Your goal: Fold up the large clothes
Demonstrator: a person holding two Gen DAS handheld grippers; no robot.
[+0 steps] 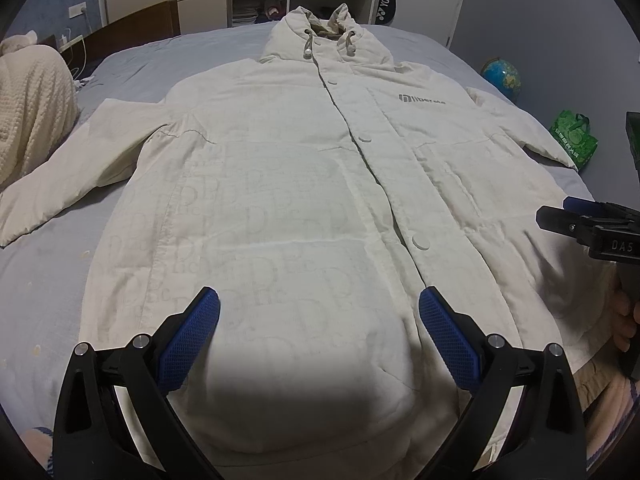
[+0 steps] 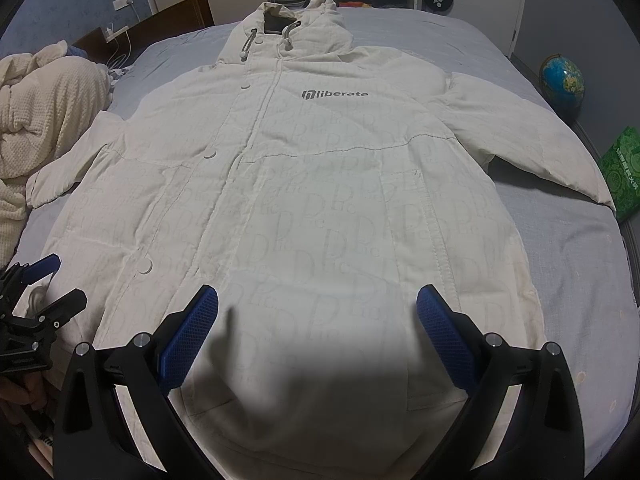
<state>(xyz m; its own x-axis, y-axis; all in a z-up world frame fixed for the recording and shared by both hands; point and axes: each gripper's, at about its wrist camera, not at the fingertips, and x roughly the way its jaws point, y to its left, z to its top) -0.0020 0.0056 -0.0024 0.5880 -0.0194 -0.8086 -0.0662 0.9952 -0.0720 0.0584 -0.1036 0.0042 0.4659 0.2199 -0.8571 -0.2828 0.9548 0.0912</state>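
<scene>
Nothing folded yet — the white coat [image 1: 280, 184] lies flat ahead of both tongs, left tongs [image 1: 319, 336] and right tongs [image 2: 317, 334] spread wide, gripping nothing.

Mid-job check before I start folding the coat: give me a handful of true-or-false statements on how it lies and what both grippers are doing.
1. The white coat lies front side up on the bed. True.
2. Both sleeves are folded across the chest. False: the left-side sleeve and the right-side sleeve are spread outward.
3. The left gripper is clamped on the hem. False: its jaws stand open above the lower coat, holding nothing.
4. The right gripper is open. True.
5. The hood points away from the grippers. True.
6. A globe sits on the coat. False: it stands beyond the bed's right edge.
</scene>
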